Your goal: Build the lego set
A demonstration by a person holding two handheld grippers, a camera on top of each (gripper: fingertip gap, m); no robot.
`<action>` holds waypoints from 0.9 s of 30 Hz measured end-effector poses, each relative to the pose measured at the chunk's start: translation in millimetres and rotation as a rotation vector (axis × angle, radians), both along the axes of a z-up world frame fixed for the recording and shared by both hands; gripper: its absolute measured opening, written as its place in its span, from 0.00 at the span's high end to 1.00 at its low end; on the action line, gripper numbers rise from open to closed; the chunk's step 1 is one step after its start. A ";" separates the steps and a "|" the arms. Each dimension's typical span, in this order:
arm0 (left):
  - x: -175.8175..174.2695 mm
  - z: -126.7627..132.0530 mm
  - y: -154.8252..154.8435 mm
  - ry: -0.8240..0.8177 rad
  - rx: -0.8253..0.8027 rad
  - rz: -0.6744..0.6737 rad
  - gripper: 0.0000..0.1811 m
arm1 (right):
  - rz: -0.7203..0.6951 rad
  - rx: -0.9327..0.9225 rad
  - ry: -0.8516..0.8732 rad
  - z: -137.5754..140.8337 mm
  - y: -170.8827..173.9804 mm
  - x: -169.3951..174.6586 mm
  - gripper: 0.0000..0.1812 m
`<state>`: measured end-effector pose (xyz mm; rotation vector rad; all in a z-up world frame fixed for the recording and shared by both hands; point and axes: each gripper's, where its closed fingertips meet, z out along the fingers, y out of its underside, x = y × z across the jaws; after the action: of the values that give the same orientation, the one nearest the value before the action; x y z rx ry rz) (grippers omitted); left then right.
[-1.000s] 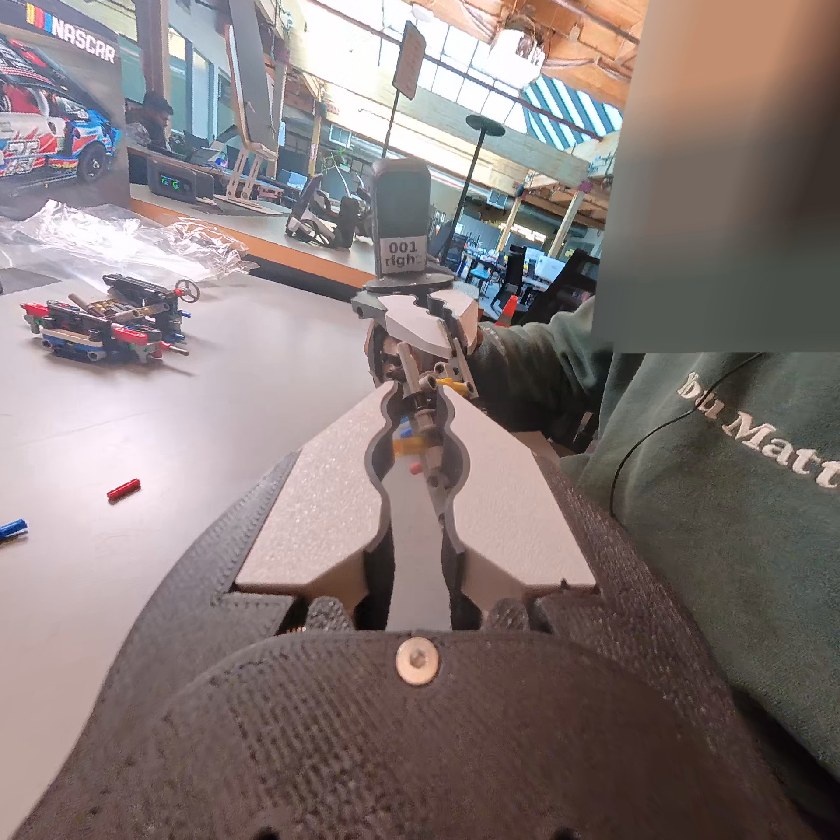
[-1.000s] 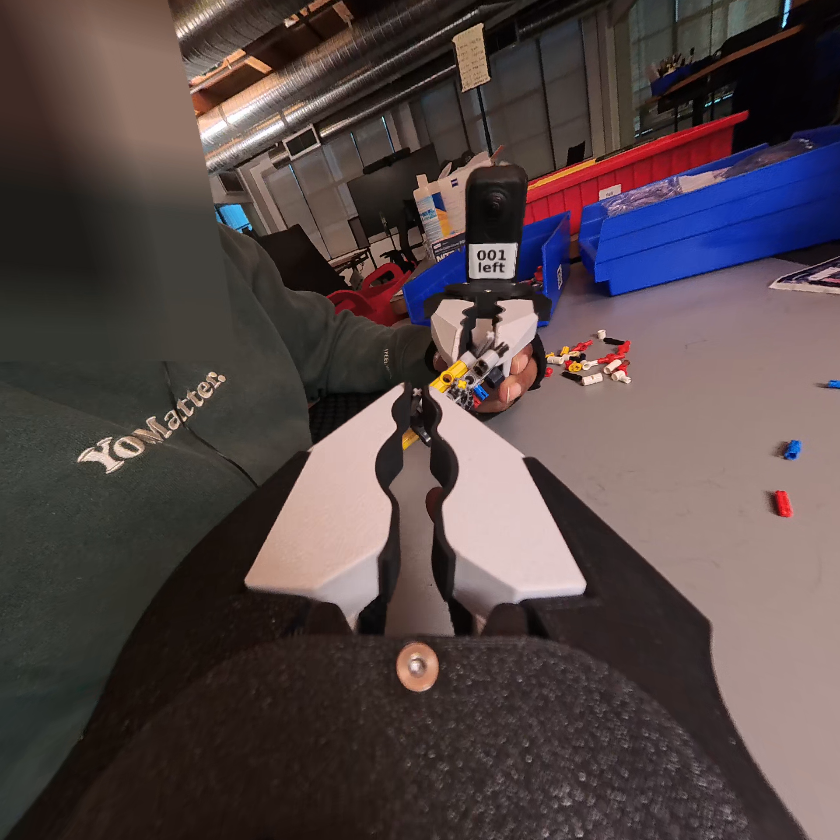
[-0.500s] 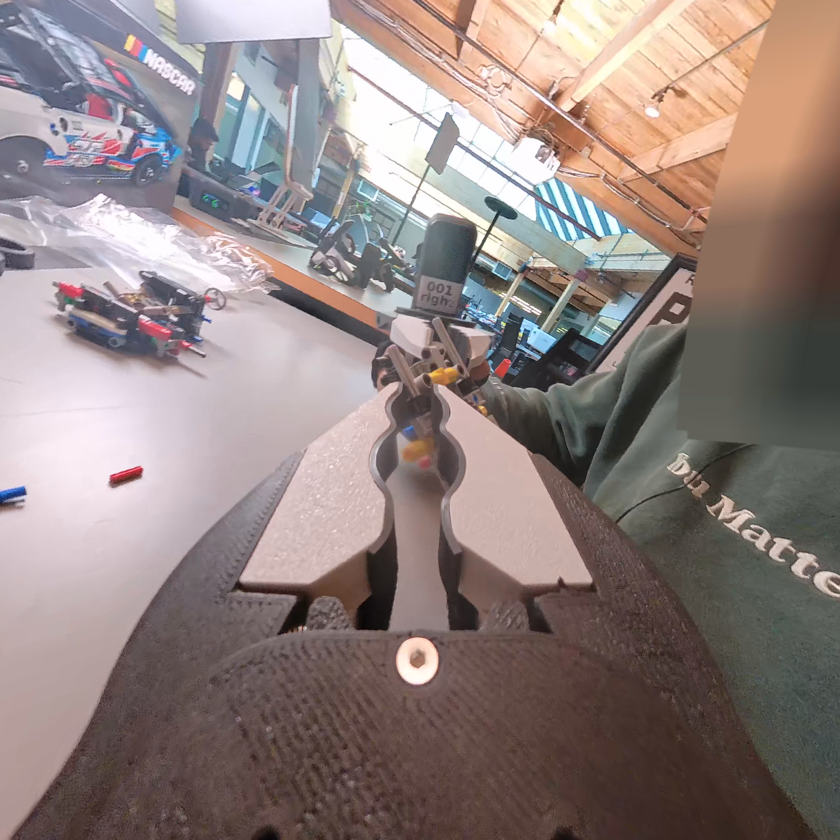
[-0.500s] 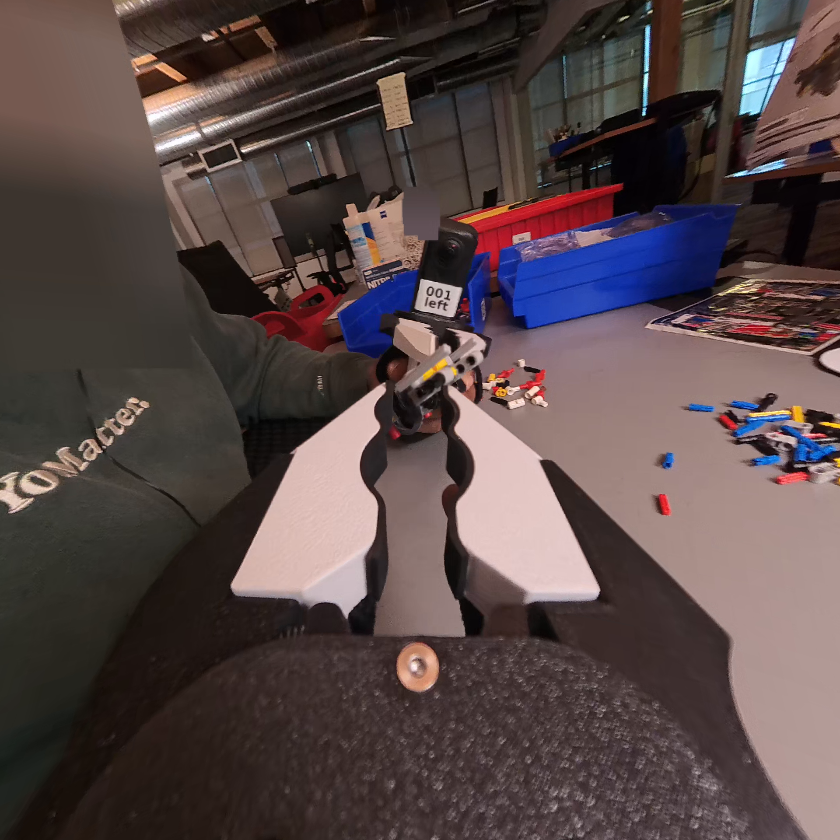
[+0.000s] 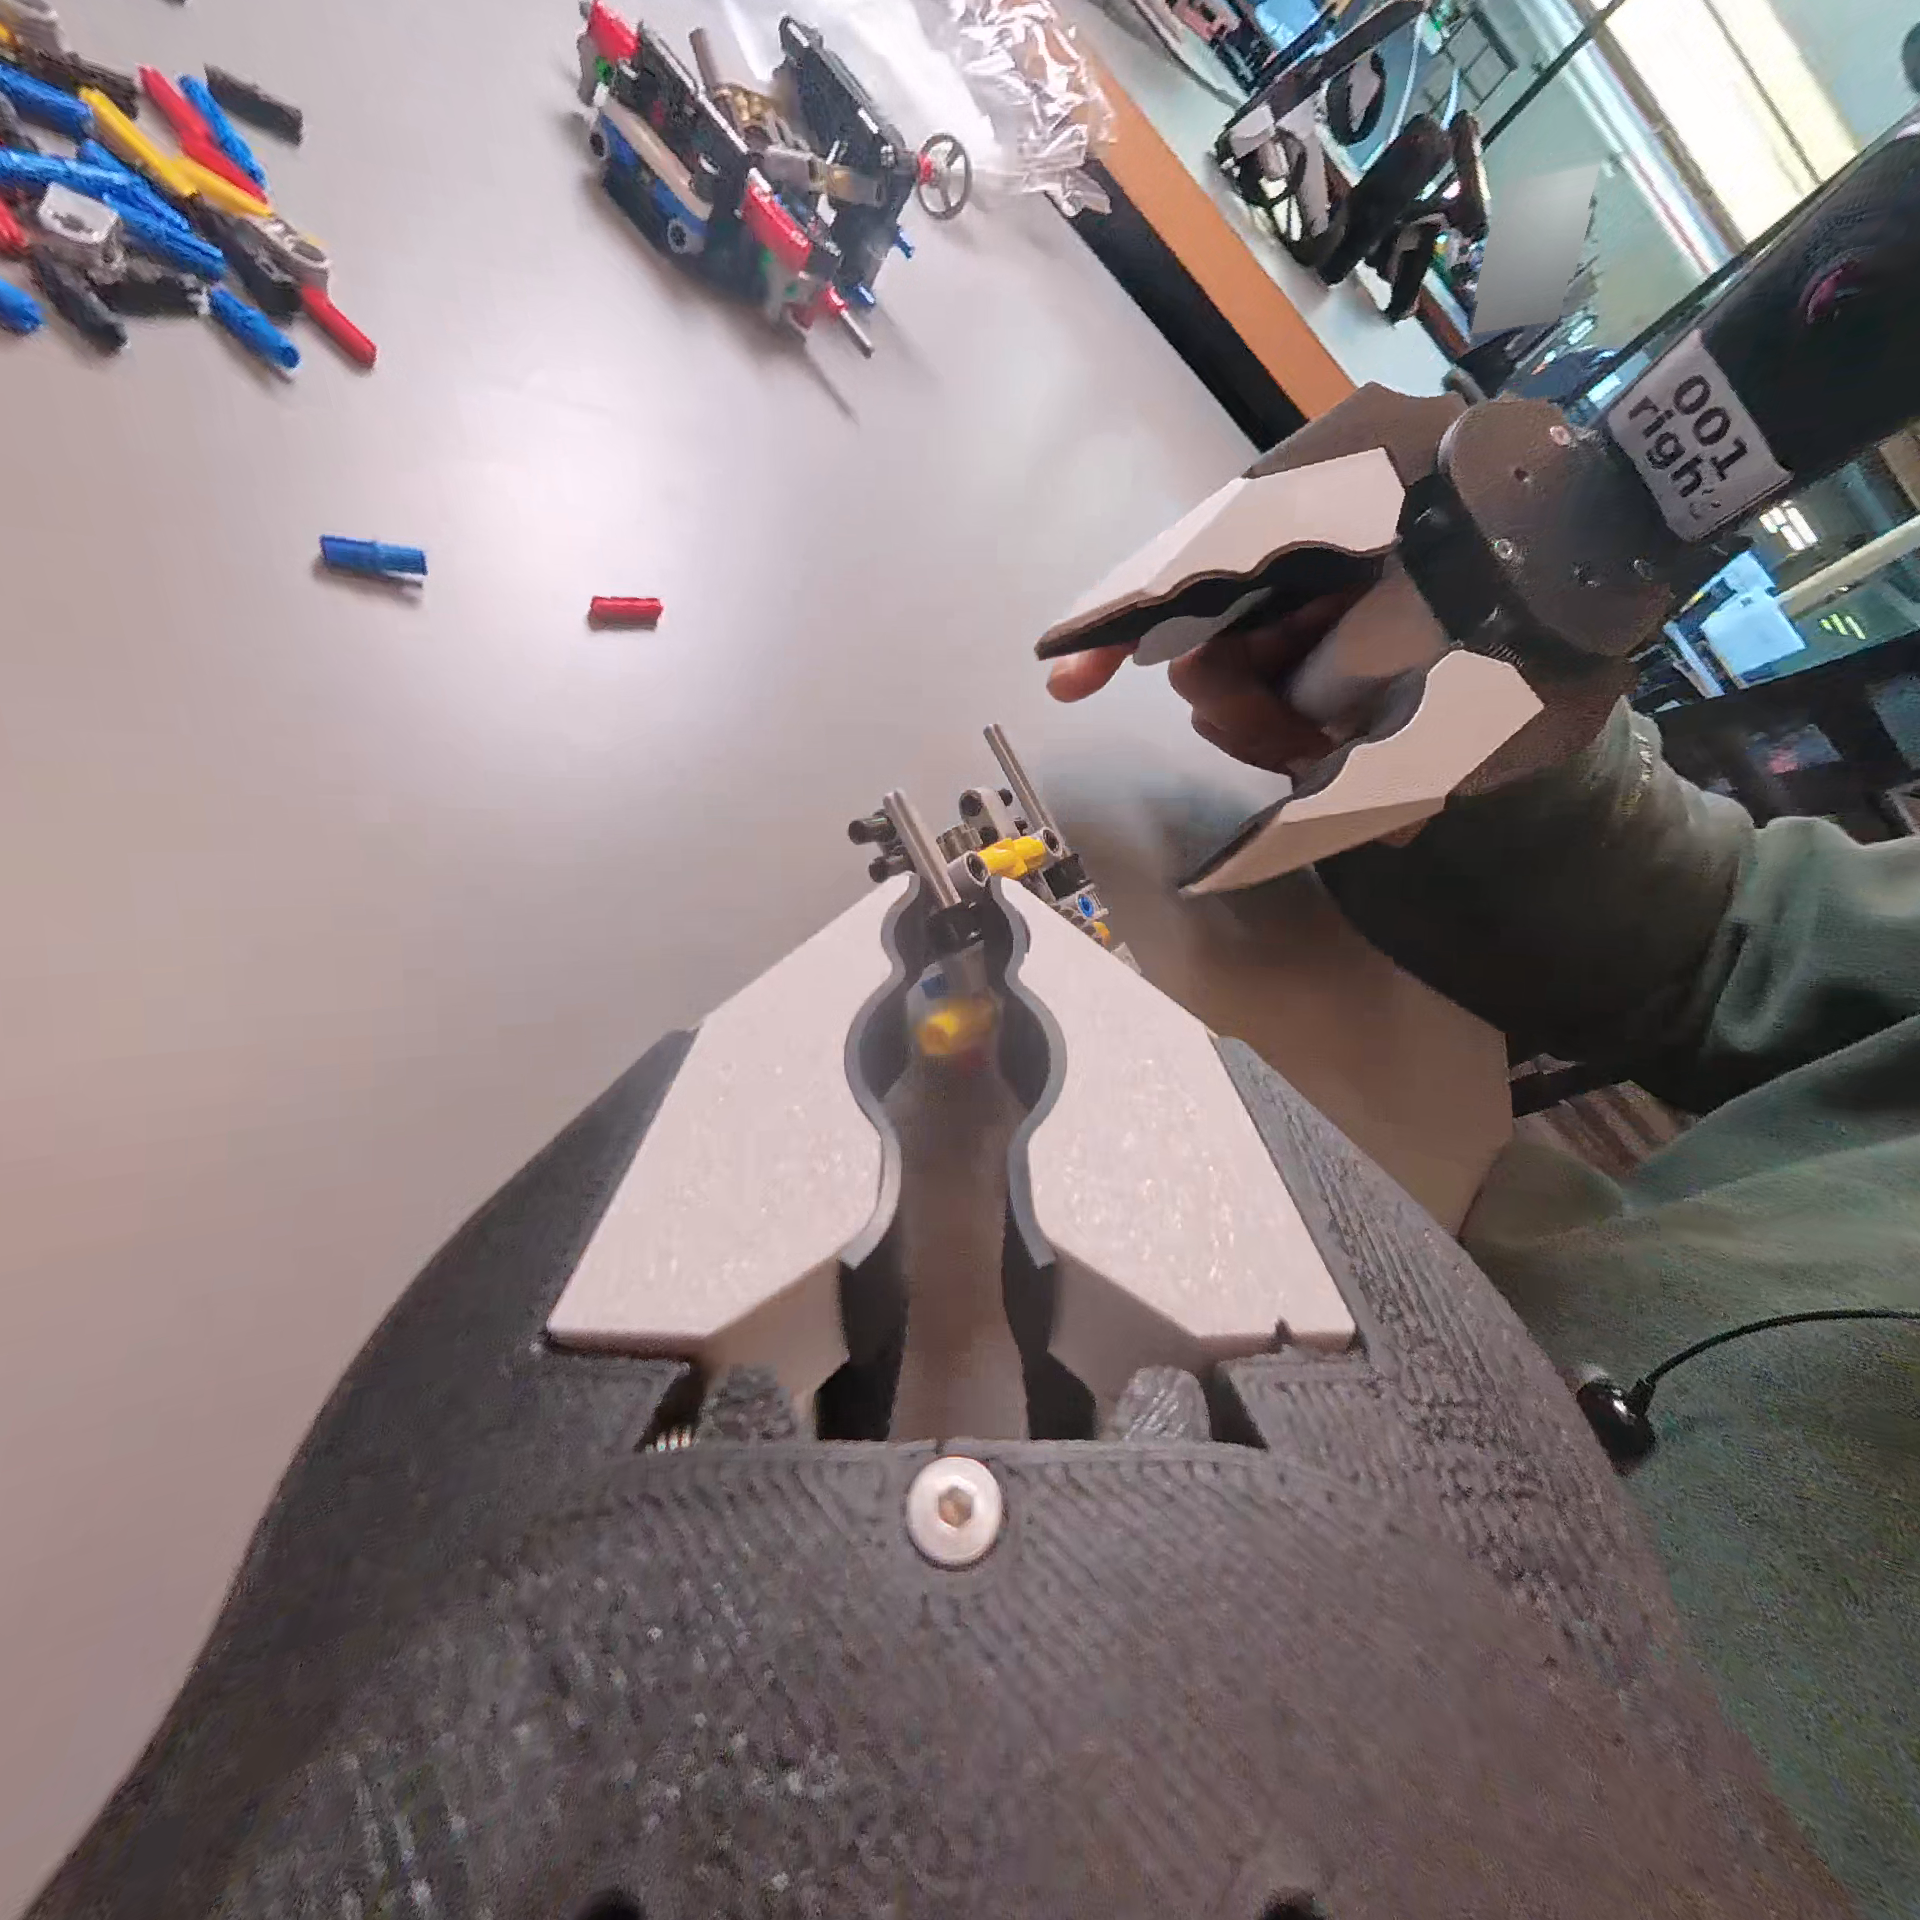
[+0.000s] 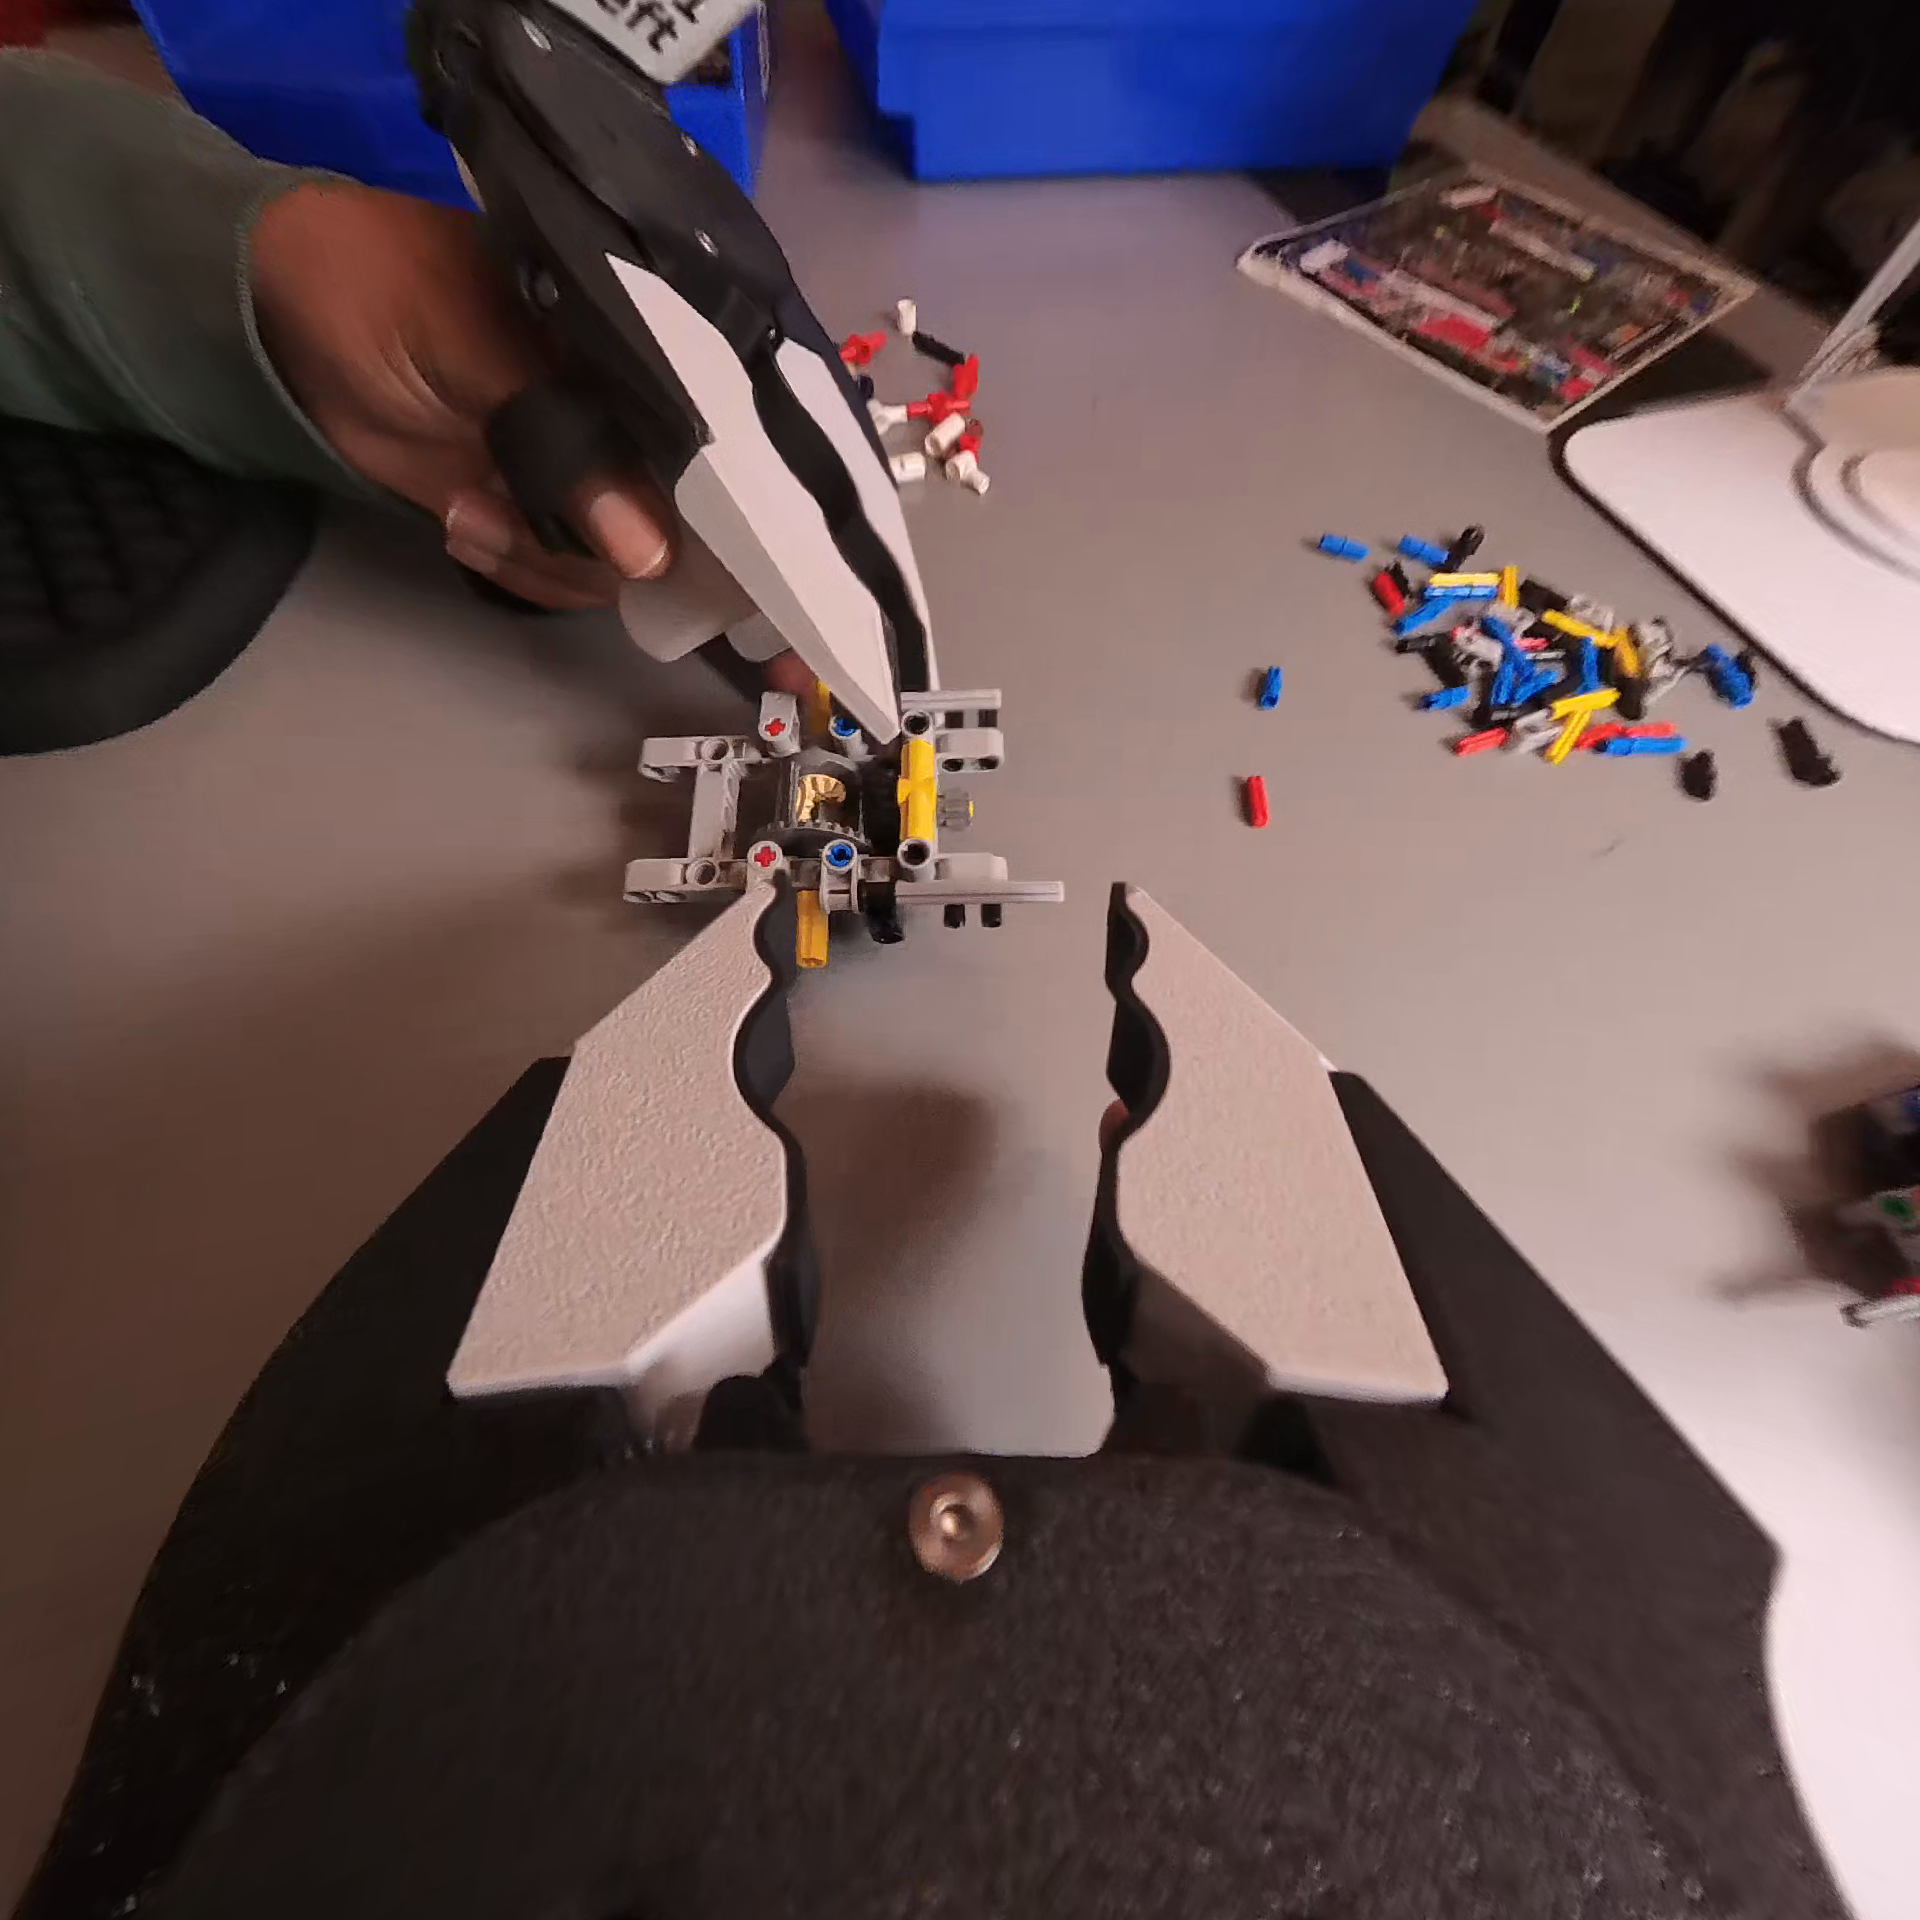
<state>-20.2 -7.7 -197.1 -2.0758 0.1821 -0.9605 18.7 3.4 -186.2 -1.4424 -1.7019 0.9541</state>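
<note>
Right wrist view: lego assembly (image 6: 831, 805) just beyond open right claw (image 6: 940, 899).

1. Left wrist view: mounted just behind the left gripper (image 5: 954, 902), looking forward along its 2 fingers, tilted, low and close over the grey table (image 5: 364, 831); facing the small lego assembly (image 5: 977, 862) at the fingertips, with the right gripper (image 5: 1132, 769) near at the right.
2. Right wrist view: mounted behind the right gripper (image 6: 940, 899), looking steeply down at the table (image 6: 1247, 935) from close range; facing the left gripper (image 6: 894, 717) opposite.
3. Shared by both: the lego assembly (image 6: 831, 810), the table, a loose red pin (image 5: 624, 611) (image 6: 1254, 800), the parts pile (image 5: 135, 208) (image 6: 1548, 665).
</note>
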 end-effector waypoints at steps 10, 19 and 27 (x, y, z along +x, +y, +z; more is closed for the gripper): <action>6.8 -5.5 -23.0 0.129 -0.002 -0.114 0.78 | 0.036 -0.037 -0.138 -24.8 -11.7 -3.4 0.66; 7.0 -19.4 -51.6 0.403 0.115 -0.374 0.70 | -0.044 -0.124 -0.247 -25.7 -13.9 -1.3 0.67; 12.3 -24.0 -54.1 0.484 0.152 -0.381 0.71 | -0.074 -0.167 -0.266 -27.9 -13.1 -1.4 0.66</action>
<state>-7.9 -61.8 -221.1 -2.1367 0.8990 -0.6124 17.3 -9.6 -214.1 -1.7976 -1.7749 0.9139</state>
